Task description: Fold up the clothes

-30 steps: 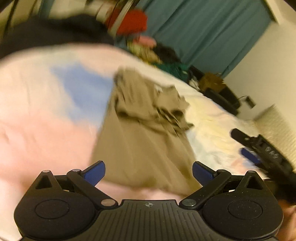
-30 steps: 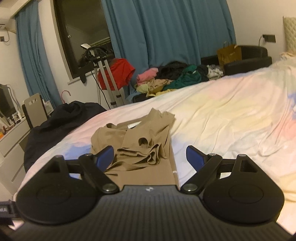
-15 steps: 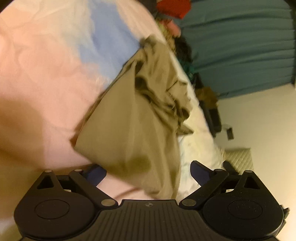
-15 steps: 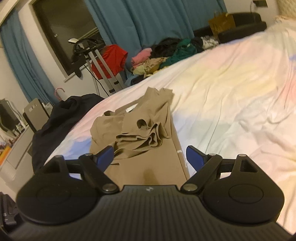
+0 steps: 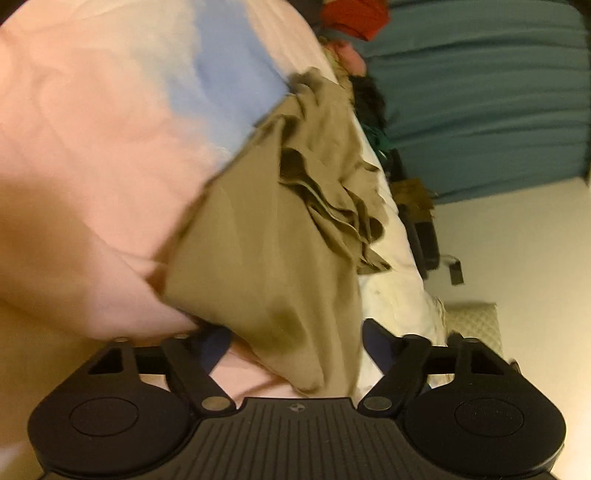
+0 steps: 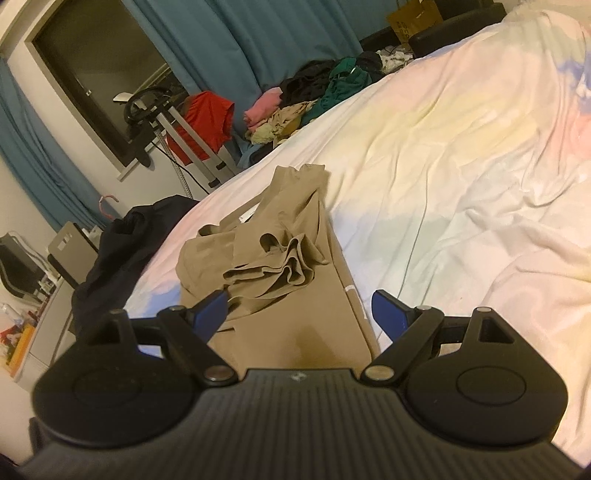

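Right wrist view: gaping right hand-held gripper (image 6: 299,314) over tan garment (image 6: 280,266), clothes pile (image 6: 314,96) beyond.

The khaki garment (image 6: 295,280) was thin, matt cloth, smooth where it lay flat and rumpled into soft folds at its bunched part. The bed sheet (image 6: 461,166) looked like soft, matt cotton, creased all over, in pale pastel patches. The left tongs (image 5: 295,343) and the right tongs (image 6: 299,314) were matt black plastic with ribbed bodies, dull metal rivets and blue pads (image 6: 388,314) of a smooth plastic look. The curtains (image 6: 258,44) were heavy teal cloth, and the bag (image 6: 413,16) was brown paper
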